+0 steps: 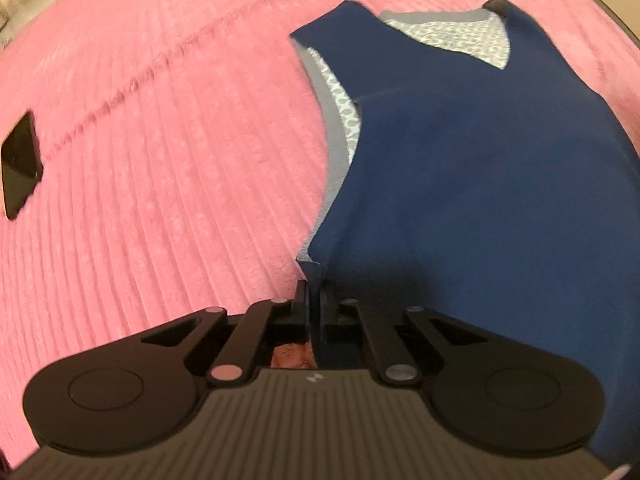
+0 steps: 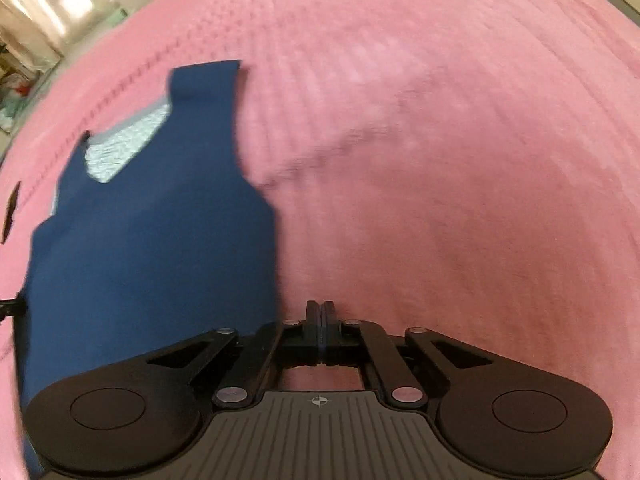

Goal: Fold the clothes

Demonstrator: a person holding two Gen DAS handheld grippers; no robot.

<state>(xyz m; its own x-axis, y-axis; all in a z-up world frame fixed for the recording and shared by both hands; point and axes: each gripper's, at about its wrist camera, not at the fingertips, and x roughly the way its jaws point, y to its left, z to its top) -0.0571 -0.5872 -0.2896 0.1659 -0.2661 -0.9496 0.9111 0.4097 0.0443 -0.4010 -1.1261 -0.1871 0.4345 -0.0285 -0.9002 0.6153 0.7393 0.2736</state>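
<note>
A navy sleeveless vest with a grey patterned lining lies on a pink ribbed blanket, neck end away from me. My left gripper is shut on the vest's near left corner, and the cloth runs up from between its fingers. In the right wrist view the vest fills the left side. My right gripper is shut over the bare blanket, just right of the vest's edge. A thin bluish line shows between its pads; I cannot tell if cloth is pinched there.
A flat black rectangular object lies on the blanket to the left of the vest, also seen edge-on as the black object. Room clutter and a bright window show beyond the blanket's far left edge.
</note>
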